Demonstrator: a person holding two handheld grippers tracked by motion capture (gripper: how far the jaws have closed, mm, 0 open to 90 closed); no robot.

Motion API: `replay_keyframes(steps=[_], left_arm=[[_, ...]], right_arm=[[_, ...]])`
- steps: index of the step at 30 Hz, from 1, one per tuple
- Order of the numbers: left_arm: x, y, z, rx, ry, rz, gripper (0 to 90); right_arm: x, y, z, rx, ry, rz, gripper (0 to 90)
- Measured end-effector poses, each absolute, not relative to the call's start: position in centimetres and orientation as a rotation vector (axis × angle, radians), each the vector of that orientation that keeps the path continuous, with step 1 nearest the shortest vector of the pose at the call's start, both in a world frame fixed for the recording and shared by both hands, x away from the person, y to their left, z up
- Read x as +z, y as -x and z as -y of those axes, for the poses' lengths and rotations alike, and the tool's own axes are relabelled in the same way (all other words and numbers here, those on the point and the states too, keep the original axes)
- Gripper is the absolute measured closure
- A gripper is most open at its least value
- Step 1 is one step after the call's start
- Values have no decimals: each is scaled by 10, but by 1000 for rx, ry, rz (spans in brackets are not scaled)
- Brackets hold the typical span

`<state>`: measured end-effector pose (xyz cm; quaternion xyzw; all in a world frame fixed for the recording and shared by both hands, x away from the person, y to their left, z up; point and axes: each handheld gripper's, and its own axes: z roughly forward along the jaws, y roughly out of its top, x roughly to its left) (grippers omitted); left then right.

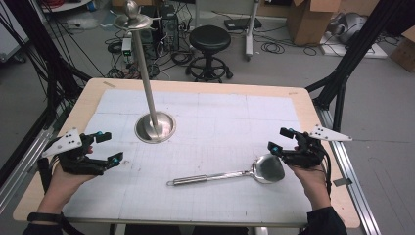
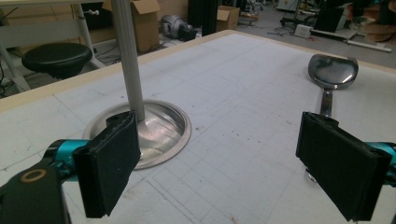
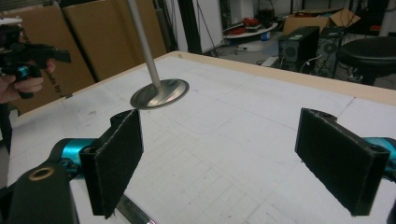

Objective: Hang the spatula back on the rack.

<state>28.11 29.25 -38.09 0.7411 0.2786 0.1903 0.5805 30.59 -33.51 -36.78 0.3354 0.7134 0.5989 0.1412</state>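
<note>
Here, the ladle (image 1: 230, 175) lies mid-table, both claws apart.

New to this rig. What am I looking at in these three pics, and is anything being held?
No robot arm here: a person holds a two-jaw claw in each hand. The high view looks down on the table; the left claw and right claw come in from the bottom. The other two pictures come from cameras riding on each claw, looking along its black jaws. On the table stand a metal stand with a tall pole, and a steel ladle lies flat near the right claw. Both claws are open and hold nothing.
</note>
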Motion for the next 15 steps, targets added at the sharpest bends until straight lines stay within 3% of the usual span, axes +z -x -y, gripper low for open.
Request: replay_keyframes(steps=[15], left_arm=[[-380,-279,-295,441,-1739,-643,143]], right_arm=[[-369,-316,310,1729,-808,-2246,141]])
